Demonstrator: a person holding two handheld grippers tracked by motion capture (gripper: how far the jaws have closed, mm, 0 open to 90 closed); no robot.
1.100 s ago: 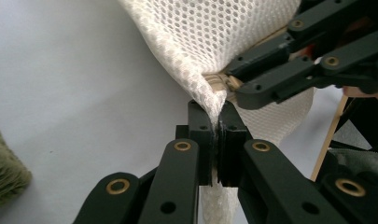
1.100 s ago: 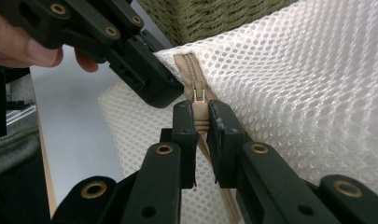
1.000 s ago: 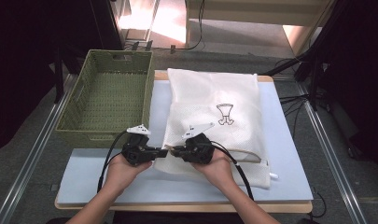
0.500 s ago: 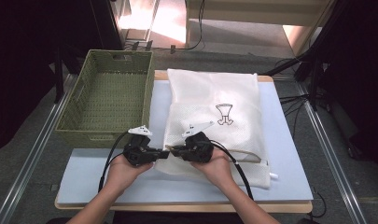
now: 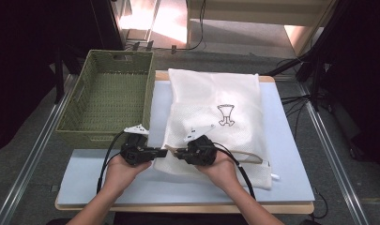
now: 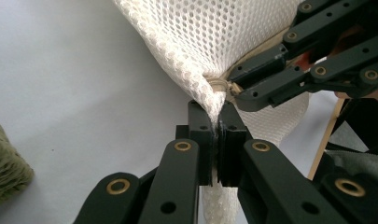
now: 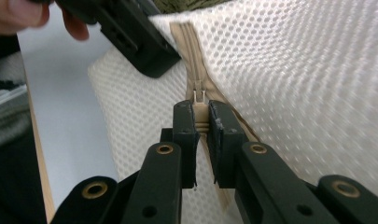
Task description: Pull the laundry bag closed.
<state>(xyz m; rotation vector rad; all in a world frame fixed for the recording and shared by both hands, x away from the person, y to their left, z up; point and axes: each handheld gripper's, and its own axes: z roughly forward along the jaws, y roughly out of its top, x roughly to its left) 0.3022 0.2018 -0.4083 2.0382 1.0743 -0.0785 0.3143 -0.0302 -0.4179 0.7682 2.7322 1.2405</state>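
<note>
Pale bench (image 5: 108, 178), basket (image 5: 108, 101) at left, is carrying the mesh bag (image 5: 216, 112) at centre. Bag corner is being pinched by L tool (image 6: 218, 140), fully closed. Zip pull (image 7: 200, 109) is being clamped by R tool (image 7: 201, 135); unzipping prob. underway. Next: pull needs drawing along zip w/ corner held taut.

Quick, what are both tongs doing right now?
Left tongs: closed, pinching the mesh bag corner.
Right tongs: closed on the zipper pull.
</note>
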